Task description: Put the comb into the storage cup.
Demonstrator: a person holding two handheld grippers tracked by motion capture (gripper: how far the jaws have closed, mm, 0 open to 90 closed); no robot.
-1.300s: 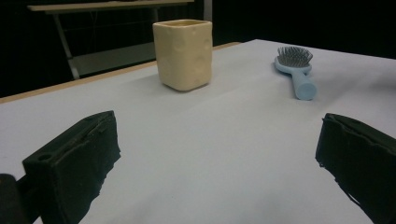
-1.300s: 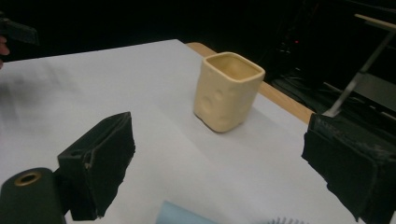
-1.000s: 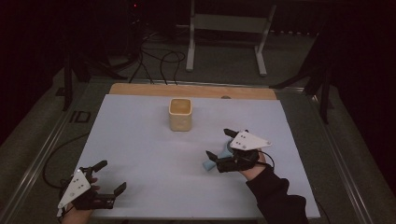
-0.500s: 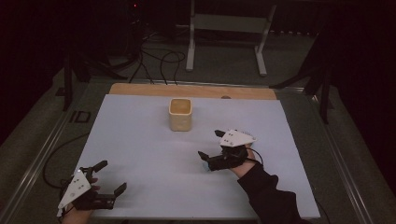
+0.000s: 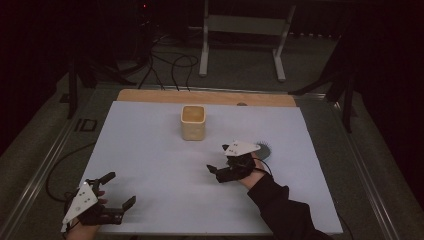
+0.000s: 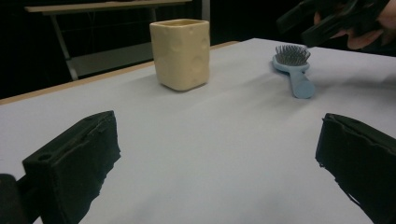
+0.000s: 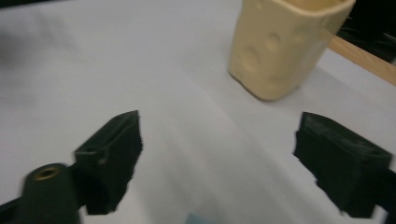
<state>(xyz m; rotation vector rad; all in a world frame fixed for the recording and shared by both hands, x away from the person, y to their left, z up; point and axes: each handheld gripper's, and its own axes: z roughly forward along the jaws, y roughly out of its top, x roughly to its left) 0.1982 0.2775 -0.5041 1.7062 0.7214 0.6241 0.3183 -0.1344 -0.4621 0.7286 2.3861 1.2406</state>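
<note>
On the worktop (image 5: 150,150), high view: cup (image 5: 193,122) at centre rear; brush (image 5: 263,150) largely hidden behind the right tool (image 5: 220,165). Left tool view: whole blue brush (image 6: 294,70), bristles up, right of the cup (image 6: 181,53). Right tool: jaws wide, just closing slightly, nothing between them, just beside the brush. Left tool (image 5: 120,192): wide open, empty.
</note>
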